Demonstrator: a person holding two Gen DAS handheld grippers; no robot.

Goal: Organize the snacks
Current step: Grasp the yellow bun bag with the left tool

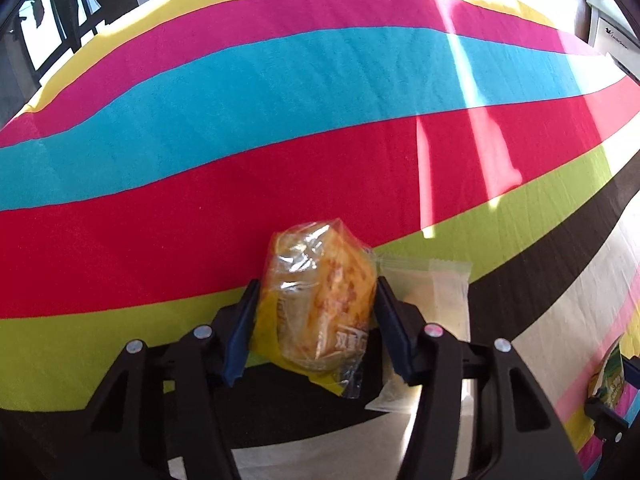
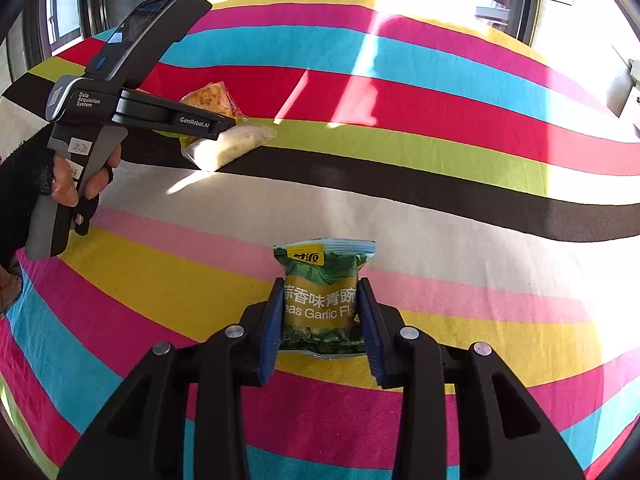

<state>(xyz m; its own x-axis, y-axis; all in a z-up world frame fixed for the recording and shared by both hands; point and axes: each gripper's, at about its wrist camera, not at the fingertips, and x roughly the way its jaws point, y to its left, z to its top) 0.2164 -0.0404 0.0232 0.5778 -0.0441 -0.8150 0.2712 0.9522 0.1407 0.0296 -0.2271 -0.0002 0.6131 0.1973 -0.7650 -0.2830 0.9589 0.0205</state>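
Observation:
A clear-wrapped golden pastry packet (image 1: 320,300) stands between the blue pads of my left gripper (image 1: 318,284), which is shut on it just above the striped tablecloth (image 1: 280,80). A white translucent snack packet (image 1: 440,300) lies flat right beside it, partly under the right finger. My right gripper (image 2: 321,282) is shut on a green garlic-pea packet (image 2: 324,296), held upright over the yellow and pink stripes. In the right wrist view the left gripper (image 2: 216,120) reaches in from the left over the pastry packet (image 2: 210,98) and the white packet (image 2: 232,146).
A gloved hand (image 2: 68,184) holds the left gripper's handle at the left edge. The green packet (image 1: 610,376) shows at the left wrist view's right edge. Bright sun patches fall across the tablecloth (image 2: 440,220). Dark window frames (image 2: 100,8) stand behind the table's far edge.

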